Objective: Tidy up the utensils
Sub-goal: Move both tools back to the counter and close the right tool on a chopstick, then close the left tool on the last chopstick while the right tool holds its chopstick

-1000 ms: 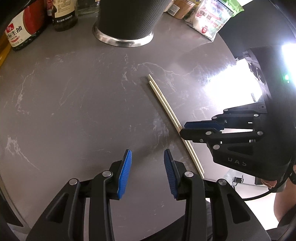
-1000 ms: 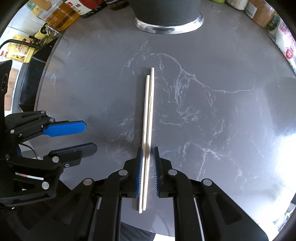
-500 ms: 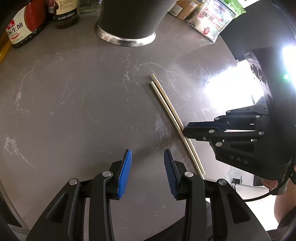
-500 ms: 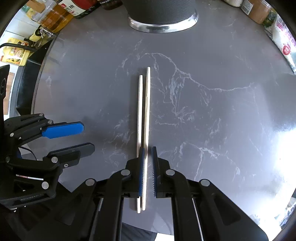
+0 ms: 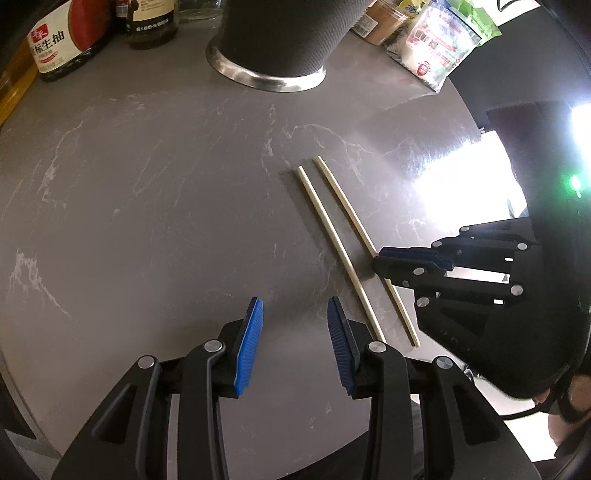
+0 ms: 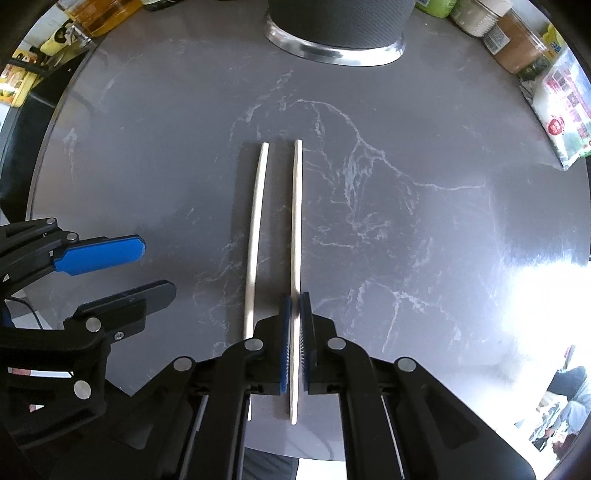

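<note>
On the table (image 6: pixel 424 110): two pale chopsticks are laid side by side, apart, both pointing toward the dark holder (image 6: pixel 334 22) at the far edge.
Right chopstick (image 6: pixel 297 206): its near part is clamped between the blue pads of the right gripper (image 6: pixel 294 302); the far end is seen free on the grey marbled surface.
Left chopstick (image 6: pixel 256 218): it is seen just outside the right gripper's left finger, not held; its near end is hidden under the gripper body.
Right gripper state: the jaws have just been closing and are now pressed on the right chopstick, one pad on each side.
Left gripper (image 5: pixel 295 325): the jaws are held partly apart with nothing between them; only bare table is seen in the gap.
Left gripper relative to chopsticks: the nearer chopstick is passed just beside its right finger (image 5: pixel 341 347), outside the gap.
Count, chopsticks: two.
Count, grippers: two.
Count, holders: one, dark with a shiny metal base.
Background: bottles (image 5: pixel 66 33) and food packets (image 5: pixel 439 44) are noted at the far rim; number not determinable.
</note>
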The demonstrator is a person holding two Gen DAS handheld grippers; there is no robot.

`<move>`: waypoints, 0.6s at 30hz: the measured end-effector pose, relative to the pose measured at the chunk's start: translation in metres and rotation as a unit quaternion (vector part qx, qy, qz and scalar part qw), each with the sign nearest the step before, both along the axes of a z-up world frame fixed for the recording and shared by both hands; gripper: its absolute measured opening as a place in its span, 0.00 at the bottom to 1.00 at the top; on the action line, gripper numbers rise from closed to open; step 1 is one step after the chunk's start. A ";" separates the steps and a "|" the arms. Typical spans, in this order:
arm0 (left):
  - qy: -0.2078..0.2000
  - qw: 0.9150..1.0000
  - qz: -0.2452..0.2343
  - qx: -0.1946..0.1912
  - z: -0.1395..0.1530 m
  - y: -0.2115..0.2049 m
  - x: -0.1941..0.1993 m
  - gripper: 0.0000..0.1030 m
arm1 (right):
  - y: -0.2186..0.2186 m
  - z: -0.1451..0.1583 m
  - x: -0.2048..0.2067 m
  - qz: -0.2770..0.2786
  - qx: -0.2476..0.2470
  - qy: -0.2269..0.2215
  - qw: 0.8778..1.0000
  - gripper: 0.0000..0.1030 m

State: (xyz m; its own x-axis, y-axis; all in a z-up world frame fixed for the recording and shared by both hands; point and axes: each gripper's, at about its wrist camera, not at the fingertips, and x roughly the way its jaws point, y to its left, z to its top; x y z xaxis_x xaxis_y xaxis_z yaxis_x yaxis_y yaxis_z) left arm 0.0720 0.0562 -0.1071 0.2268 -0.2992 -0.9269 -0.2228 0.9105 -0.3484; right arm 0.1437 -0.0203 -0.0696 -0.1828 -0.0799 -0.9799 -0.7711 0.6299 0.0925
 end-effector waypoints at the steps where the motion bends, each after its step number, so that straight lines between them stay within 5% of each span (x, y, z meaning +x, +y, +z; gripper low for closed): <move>1: 0.000 1.000 0.001 0.002 0.000 0.000 -0.002 0.34 | -0.002 -0.001 0.003 -0.005 0.005 0.008 1.000 0.05; 18: 0.013 0.997 0.063 0.033 0.001 -0.045 0.009 0.34 | -0.032 0.008 0.049 -0.017 0.093 0.060 0.994 0.05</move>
State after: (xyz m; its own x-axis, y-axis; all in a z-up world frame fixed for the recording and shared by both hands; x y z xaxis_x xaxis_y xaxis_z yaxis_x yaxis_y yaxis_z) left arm 0.0813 0.0110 -0.1060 0.2336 -0.2073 -0.9500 -0.3451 0.8957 -0.2804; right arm 0.1923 -0.0524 -0.0621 -0.2983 0.1085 -0.9483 -0.7262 0.6189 0.2992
